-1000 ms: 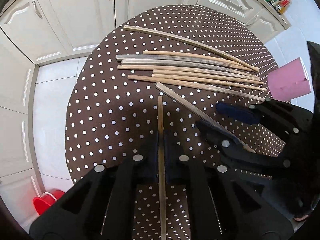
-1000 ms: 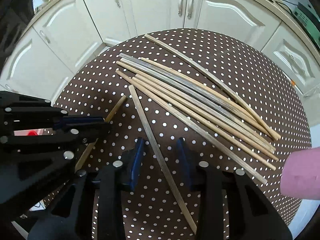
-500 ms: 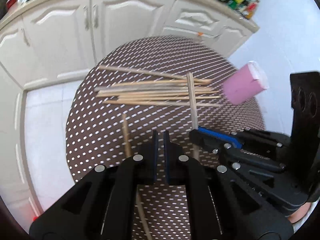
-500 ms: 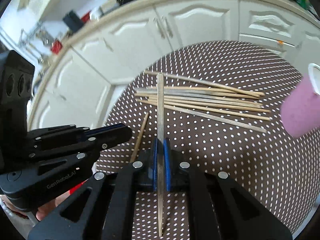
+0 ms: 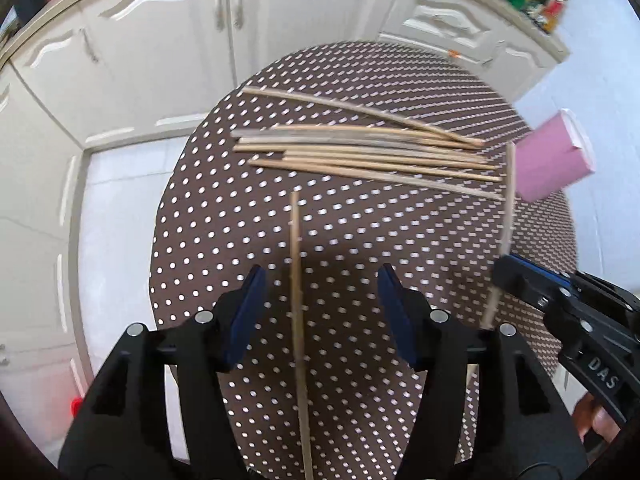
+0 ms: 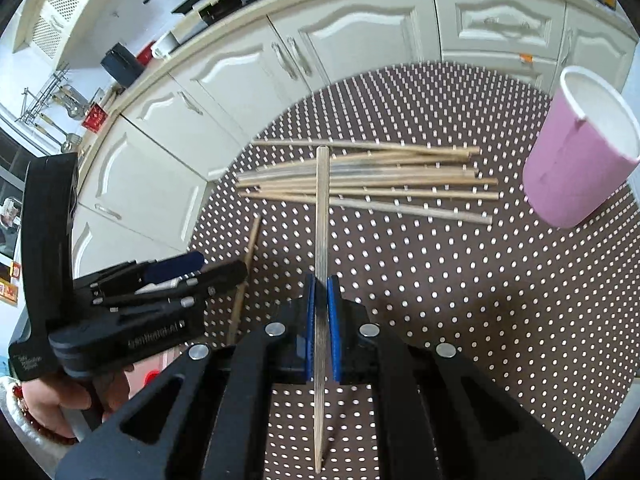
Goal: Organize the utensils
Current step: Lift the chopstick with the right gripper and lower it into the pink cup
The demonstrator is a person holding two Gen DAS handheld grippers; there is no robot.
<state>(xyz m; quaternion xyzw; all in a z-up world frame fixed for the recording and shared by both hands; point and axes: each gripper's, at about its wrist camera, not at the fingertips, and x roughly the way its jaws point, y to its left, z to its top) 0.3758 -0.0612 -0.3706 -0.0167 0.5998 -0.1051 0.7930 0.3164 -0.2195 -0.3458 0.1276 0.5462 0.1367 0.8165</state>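
Bamboo stick (image 6: pixel 322 240) is clamped between the closed jaws of the right gripper (image 6: pixel 321 312), lifted above the dotted table (image 6: pixel 460 300), with the pink cup (image 6: pixel 576 160) standing off to the right. The left gripper (image 5: pixel 320 304) has just been opening; a second stick (image 5: pixel 297 300) is seen between its spread jaws, unpressed. Remaining sticks (image 6: pixel 380 184) are left bundled on the table. For a clean drop, the held stick is best tipped upright and centred over the cup's mouth before release.
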